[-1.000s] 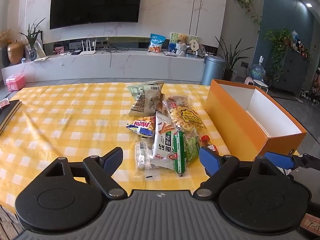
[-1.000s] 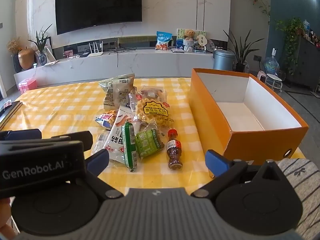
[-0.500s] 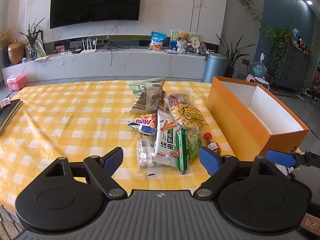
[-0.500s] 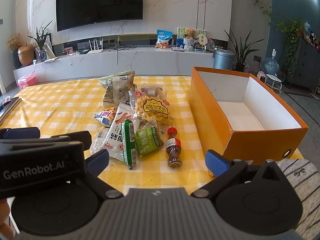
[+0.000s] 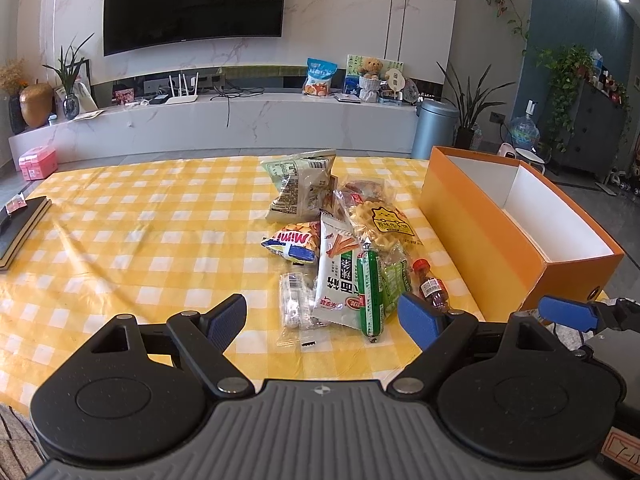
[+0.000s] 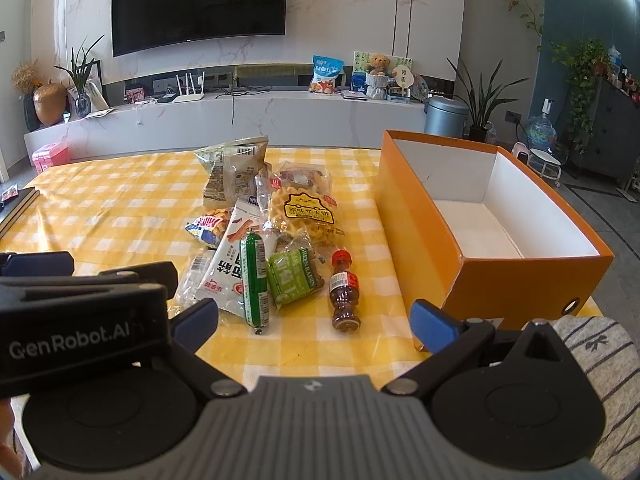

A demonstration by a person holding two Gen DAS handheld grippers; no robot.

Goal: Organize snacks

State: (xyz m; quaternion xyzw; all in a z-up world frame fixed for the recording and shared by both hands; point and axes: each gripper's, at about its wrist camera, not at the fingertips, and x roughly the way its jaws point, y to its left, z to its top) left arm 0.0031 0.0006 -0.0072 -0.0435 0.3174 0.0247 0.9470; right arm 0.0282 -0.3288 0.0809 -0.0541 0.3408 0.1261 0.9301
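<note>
A heap of snack packets lies mid-table on the yellow checked cloth: a green sausage, a white noodle packet, a waffle bag, a green raisin pack, a Mimi packet, a pale bag and a small brown bottle. The orange box stands open to the right, its white inside bare. My left gripper is open just short of the heap. My right gripper is open, nothing between its fingers, just short of the bottle.
A dark book lies at the table's left edge. A striped sleeve shows at the right. Behind the table are a white TV bench, a bin and plants. The left gripper's body fills the right view's lower left.
Both grippers have pulled back a little and risen, so the heap and box sit slightly farther off. Both stay open and nothing on the table has moved.
</note>
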